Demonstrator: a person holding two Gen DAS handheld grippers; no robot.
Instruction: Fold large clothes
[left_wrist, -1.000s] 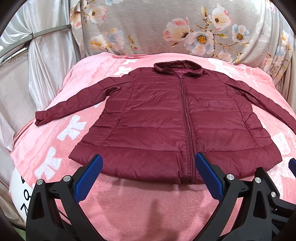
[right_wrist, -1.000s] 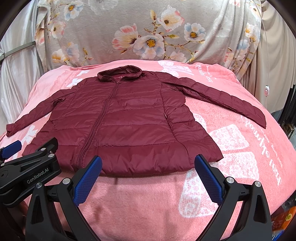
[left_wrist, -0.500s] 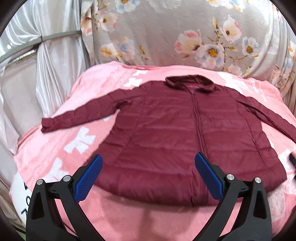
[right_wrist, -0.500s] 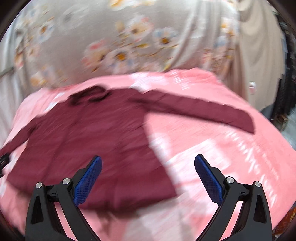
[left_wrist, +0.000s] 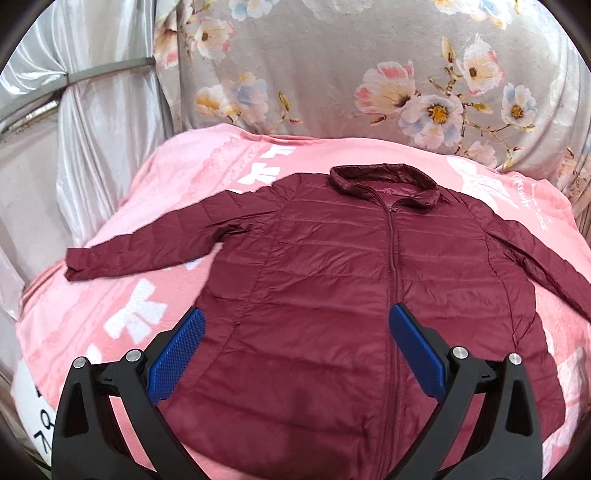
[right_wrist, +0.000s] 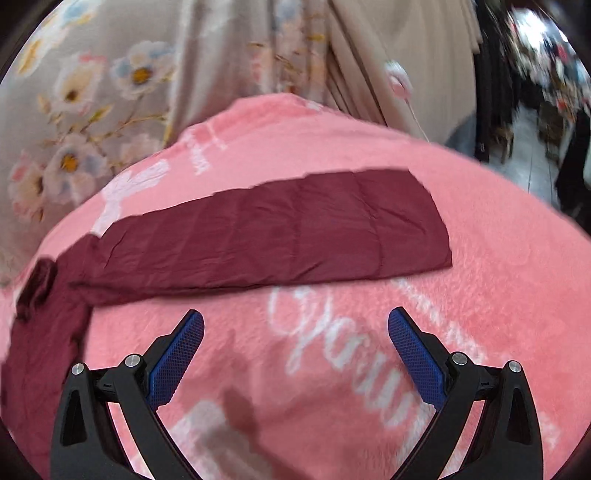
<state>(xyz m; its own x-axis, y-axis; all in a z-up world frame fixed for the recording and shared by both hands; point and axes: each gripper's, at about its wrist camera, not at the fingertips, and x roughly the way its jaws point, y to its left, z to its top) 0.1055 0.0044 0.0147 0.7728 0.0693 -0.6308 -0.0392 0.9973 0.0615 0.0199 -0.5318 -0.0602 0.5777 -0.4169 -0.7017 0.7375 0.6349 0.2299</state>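
Note:
A dark red quilted jacket (left_wrist: 351, 288) lies flat and zipped on a pink blanket (left_wrist: 110, 306), collar at the far side, both sleeves spread out. My left gripper (left_wrist: 295, 332) hovers open over the jacket's lower front, nothing between its blue pads. In the right wrist view the jacket's right sleeve (right_wrist: 277, 236) stretches across the blanket (right_wrist: 480, 258), its cuff at the right. My right gripper (right_wrist: 295, 332) is open above bare blanket just short of that sleeve, holding nothing.
A grey floral cloth (left_wrist: 369, 74) hangs behind the bed, with silvery curtain (left_wrist: 92, 129) at the left. Beige curtain (right_wrist: 399, 55) and a dim cluttered room area (right_wrist: 535, 92) lie past the bed's right edge.
My left gripper has moved forward over the jacket's hem. My right gripper has swung right and forward, from the jacket's body to the right sleeve. Both stayed open.

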